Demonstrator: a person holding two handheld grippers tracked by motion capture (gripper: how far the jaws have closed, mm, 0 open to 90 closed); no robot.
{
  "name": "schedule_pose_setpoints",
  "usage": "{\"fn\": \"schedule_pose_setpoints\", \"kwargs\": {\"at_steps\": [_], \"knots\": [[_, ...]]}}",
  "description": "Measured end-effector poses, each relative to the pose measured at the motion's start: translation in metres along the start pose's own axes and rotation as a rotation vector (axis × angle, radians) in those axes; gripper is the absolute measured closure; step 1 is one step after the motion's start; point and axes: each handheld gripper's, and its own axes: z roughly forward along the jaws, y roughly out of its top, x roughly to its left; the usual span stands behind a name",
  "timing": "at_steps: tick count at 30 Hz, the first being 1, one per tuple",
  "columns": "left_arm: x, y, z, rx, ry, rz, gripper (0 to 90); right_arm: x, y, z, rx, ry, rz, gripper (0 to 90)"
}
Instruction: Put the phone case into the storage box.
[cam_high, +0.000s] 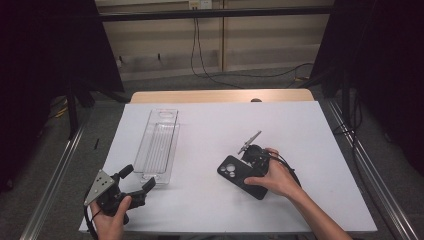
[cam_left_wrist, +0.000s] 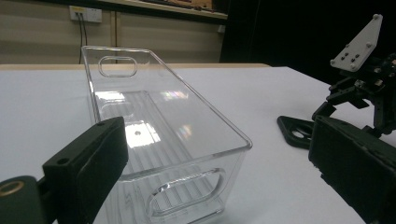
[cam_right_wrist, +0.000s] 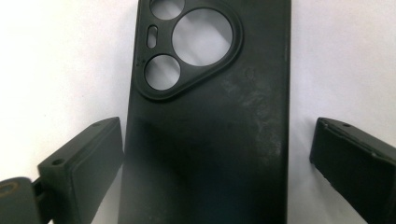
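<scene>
A black phone case (cam_high: 235, 172) lies flat on the white table (cam_high: 215, 125), camera cutouts up. In the right gripper view the case (cam_right_wrist: 210, 116) runs up between the jaws of my right gripper (cam_right_wrist: 215, 135), which stands open, the left jaw close to the case's edge and the right jaw apart from it. The person's right hand holds this gripper (cam_high: 251, 165) over the case's near end. My left gripper (cam_high: 138, 176) is open and empty at the front left, facing a clear plastic bin (cam_high: 159, 145). The left gripper view shows the bin (cam_left_wrist: 163, 107) just ahead, empty.
Past the bin in the left gripper view lie the case (cam_left_wrist: 296, 130) and the right gripper (cam_left_wrist: 369, 93). A wooden strip (cam_high: 220, 96) edges the table's far side. Cables trail on the floor (cam_high: 240, 75) behind, and dark curtains hang at both sides.
</scene>
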Motion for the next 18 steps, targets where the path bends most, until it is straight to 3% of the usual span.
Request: {"fn": "schedule_pose_setpoints", "kwargs": {"at_steps": [11, 18], "knots": [[0.0, 0.0, 0.001, 0.003, -0.004, 0.0, 4.6, 0.01, 0.001, 0.005, 0.035, -0.069, -0.049, 0.6], [-0.001, -0.001, 0.001, 0.002, -0.006, -0.003, 4.6, 0.012, -0.001, 0.006, 0.021, -0.094, -0.053, 1.1]]}}
